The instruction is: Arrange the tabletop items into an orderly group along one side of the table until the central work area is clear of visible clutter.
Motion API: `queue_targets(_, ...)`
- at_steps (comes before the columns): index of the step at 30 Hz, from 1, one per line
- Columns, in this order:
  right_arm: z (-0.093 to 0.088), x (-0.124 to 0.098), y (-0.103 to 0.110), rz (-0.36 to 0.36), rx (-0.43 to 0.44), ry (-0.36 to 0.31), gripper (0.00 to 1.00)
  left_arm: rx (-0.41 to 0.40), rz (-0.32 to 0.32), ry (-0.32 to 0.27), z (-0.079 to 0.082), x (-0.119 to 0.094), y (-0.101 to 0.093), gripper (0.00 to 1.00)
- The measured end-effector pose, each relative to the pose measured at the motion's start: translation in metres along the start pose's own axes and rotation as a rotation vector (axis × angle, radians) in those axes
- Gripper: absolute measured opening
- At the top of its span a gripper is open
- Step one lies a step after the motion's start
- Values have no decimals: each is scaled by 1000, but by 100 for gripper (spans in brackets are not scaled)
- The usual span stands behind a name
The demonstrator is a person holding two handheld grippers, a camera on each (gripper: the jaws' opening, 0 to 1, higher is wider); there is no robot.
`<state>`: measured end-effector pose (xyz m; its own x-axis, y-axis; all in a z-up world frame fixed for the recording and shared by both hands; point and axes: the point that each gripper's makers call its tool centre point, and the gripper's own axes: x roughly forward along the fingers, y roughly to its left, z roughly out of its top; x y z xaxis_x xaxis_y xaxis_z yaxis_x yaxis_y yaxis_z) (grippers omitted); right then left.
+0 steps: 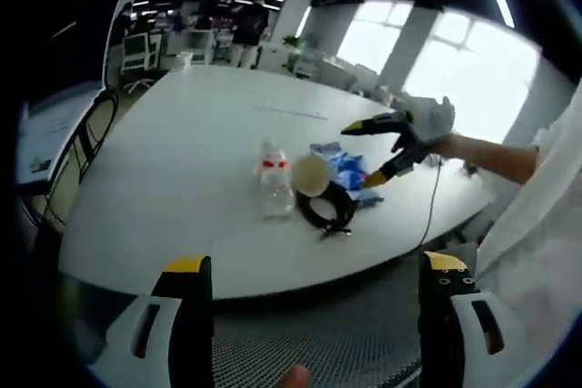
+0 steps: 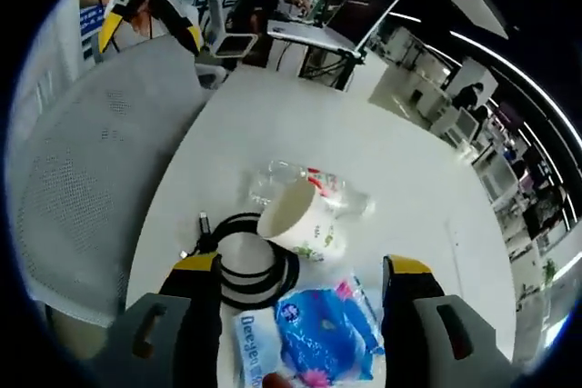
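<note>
Clear bottle (image 2: 309, 185) on its side, cap toward paper cup (image 2: 303, 220)

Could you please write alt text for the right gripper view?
The open right gripper hovers over a blue packet, a tipped paper cup, a coiled black cable and a plastic bottle on a white table.

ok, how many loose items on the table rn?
4, clustered: plastic bottle on its side, paper cup tipped against it, black cable coil beside, blue packet nearest the right gripper. More could be hidden.
</note>
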<state>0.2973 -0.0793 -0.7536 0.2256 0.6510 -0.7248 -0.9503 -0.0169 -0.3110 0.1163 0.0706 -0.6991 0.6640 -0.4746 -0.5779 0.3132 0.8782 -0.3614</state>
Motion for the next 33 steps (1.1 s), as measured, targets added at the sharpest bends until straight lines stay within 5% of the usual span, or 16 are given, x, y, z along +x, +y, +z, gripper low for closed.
queue_targets(12, -3, 30, -5, 61, -188, 44, 65, -40, 13, 8, -11, -1, -6, 91)
queue_targets(23, 8, 47, -2, 102, -320, 16, 62, -71, 31, -1, -16, -7, -5, 91)
queue_targets(27, 7, 53, 3, 121, -515, 55, 58, -85, 30, 1, -19, -8, -4, 90)
queue_targets(33, 4, 59, 12, 170, -573, 66, 53, -87, 29, 9, -21, -6, -5, 90)
